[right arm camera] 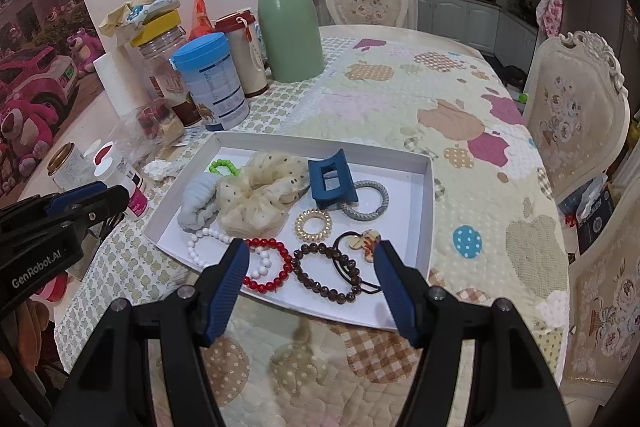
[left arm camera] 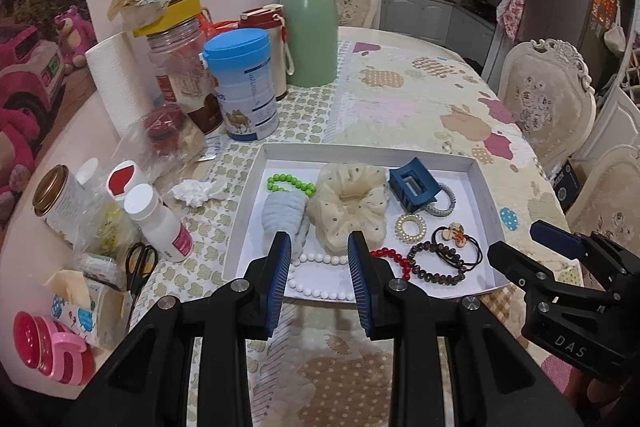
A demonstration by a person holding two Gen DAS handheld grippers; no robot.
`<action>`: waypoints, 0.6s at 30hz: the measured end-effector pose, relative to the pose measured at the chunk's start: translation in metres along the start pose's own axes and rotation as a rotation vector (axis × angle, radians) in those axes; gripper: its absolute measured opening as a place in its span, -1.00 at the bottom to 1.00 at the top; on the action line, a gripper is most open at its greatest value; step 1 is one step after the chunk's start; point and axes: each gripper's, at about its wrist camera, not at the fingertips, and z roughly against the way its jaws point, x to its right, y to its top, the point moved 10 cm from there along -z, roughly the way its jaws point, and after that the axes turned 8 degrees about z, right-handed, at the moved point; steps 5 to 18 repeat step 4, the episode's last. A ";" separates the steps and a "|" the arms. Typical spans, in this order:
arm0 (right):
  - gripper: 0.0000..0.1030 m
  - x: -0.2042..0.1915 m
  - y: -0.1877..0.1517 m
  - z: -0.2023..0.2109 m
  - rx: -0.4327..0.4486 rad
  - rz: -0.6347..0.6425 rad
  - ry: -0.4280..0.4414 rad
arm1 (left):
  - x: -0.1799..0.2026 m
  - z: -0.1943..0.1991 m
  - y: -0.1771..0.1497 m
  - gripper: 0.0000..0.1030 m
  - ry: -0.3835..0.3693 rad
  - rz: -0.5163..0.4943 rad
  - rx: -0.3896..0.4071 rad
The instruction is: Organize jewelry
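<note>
Covering most of the round table, the quilted patchwork tablecloth (right arm camera: 400, 99) carries a shallow white cardboard tray (right arm camera: 420, 187) where all the jewelry lies close together: a cream dotted fabric scrunchie (right arm camera: 256, 195), a dark blue plastic claw clip (right arm camera: 330, 179), a brown wooden bead bracelet (right arm camera: 324, 275), a red glass bead bracelet (right arm camera: 276, 267) and a white pearl-like bead strand (left arm camera: 320, 261). The left gripper (left arm camera: 318, 279) and the right gripper (right arm camera: 312, 283) both hover just before the near edge with jaws apart, holding nothing. I think the danger is tangling: because the red, white and brown beads overlap, closing on one may drag its neighbour out, or push the light tray.
</note>
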 end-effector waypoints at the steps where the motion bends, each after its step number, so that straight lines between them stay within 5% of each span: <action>1: 0.32 0.002 -0.001 0.000 0.000 -0.003 -0.001 | 0.001 0.000 0.000 -0.60 -0.004 -0.005 0.002; 18: 0.32 0.008 -0.003 0.001 0.000 -0.014 -0.008 | 0.006 0.001 0.000 -0.60 -0.013 -0.016 0.007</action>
